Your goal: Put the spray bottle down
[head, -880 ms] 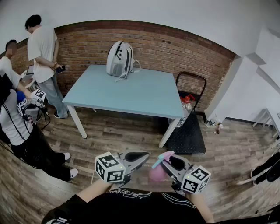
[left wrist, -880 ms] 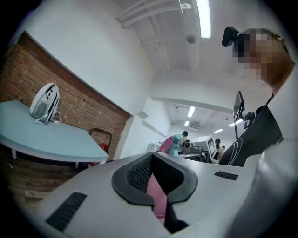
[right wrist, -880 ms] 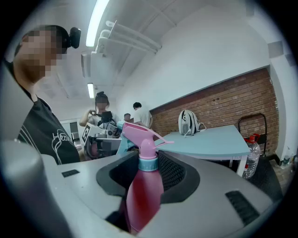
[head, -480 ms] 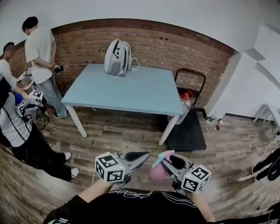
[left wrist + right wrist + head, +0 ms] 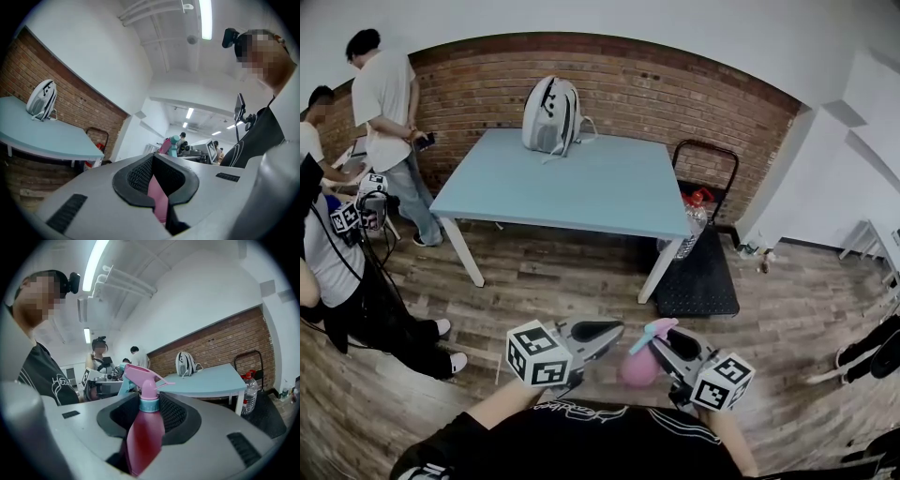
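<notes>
A pink spray bottle [image 5: 636, 368] with a teal collar and pink trigger head stands upright between the jaws of my right gripper [image 5: 662, 341], which is shut on its body. In the right gripper view the bottle [image 5: 143, 439] fills the space between the black pads. My left gripper [image 5: 598, 333] is level just left of it, pointing toward the bottle, with its jaws drawn together on nothing. Through the slit in the left gripper view I see the bottle's pink body [image 5: 158, 201]. Both grippers are held close to my chest, above the wooden floor.
A light blue table [image 5: 581, 192] stands ahead by the brick wall, with a grey backpack [image 5: 551, 114] at its far edge. A black trolley [image 5: 701, 286] with a water bottle [image 5: 688, 236] is to the table's right. Two people [image 5: 382, 103] and another with grippers [image 5: 342, 253] are at the left.
Both grippers and the spray bottle have kept still. The person at the left holding grippers has shifted slightly toward the left edge.
</notes>
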The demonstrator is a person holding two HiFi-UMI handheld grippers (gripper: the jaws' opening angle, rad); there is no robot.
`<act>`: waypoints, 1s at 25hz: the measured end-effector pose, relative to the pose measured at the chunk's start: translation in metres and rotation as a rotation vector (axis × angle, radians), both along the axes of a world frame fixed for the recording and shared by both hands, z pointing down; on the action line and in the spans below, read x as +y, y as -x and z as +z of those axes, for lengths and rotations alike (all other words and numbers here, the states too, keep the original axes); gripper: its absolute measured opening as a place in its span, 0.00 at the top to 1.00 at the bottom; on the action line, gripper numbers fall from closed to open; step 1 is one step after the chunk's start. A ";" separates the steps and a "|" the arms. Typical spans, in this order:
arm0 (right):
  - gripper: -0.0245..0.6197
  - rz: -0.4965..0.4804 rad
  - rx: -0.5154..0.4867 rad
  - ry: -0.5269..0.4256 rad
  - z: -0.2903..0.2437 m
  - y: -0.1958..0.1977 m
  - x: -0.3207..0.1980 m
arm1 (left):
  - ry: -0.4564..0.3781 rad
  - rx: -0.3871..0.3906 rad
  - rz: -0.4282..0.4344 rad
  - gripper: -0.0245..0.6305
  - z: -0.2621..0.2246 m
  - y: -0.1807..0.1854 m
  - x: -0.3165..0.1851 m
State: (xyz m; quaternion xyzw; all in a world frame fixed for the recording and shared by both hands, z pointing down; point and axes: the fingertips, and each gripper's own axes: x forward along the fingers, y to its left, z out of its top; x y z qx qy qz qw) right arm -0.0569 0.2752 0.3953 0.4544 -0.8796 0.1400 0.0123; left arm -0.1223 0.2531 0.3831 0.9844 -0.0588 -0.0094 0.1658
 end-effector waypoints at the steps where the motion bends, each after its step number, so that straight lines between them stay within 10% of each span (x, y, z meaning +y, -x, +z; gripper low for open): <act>1: 0.75 0.000 -0.005 0.002 0.001 0.002 0.001 | 0.001 -0.002 -0.001 0.95 0.001 0.002 0.001; 25: 0.75 -0.023 -0.105 0.021 0.026 -0.060 -0.123 | 0.040 -0.096 -0.102 0.95 0.028 -0.043 -0.112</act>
